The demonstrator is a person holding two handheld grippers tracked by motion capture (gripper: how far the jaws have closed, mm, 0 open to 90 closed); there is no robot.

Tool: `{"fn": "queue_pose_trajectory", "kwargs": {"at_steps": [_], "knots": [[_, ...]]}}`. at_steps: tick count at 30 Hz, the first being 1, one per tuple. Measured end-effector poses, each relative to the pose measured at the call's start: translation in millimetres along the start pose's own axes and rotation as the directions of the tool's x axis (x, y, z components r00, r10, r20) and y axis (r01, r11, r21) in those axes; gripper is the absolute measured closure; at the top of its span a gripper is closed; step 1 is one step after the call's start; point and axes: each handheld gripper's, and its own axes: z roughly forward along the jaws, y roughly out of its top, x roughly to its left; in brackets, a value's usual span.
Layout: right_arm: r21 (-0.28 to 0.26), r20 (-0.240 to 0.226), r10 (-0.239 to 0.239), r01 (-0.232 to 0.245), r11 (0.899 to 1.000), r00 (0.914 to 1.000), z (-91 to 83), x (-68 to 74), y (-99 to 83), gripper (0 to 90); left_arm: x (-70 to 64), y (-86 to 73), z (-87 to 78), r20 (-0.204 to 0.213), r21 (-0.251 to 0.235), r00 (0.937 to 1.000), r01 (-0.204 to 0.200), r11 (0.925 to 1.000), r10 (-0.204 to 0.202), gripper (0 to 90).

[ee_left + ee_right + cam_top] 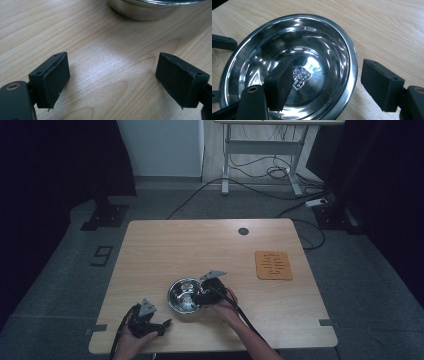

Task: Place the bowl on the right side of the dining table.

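A shiny steel bowl (183,295) sits on the wooden table (210,245) near its front middle; it is empty (294,62). My right gripper (199,297) is open and straddles the bowl's right rim, one jaw inside the bowl and the other outside over the wood (329,86). My left gripper (165,325) rests low near the front left edge, open, with bare wood between its jaws (112,75). The bowl's side (150,10) shows just ahead of the left gripper.
An orange mat (273,265) with dark markings lies at the table's right. A small dark round hole (243,231) is near the far edge. Beyond the table stand a white desk frame (260,150) and floor cables (280,195).
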Motion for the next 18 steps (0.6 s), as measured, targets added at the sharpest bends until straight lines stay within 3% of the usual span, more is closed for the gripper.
{"fn": "queue_pose_trajectory", "kwargs": {"at_steps": [18], "knots": [[0.083, 0.029, 0.003, -0.006, 0.997, 0.9996, 21.0, -5.2, -0.8, 29.0, 0.0, 0.0, 0.0, 0.000, 0.000, 1.0000, 0.000, 1.0000, 0.000, 11.7]]}}
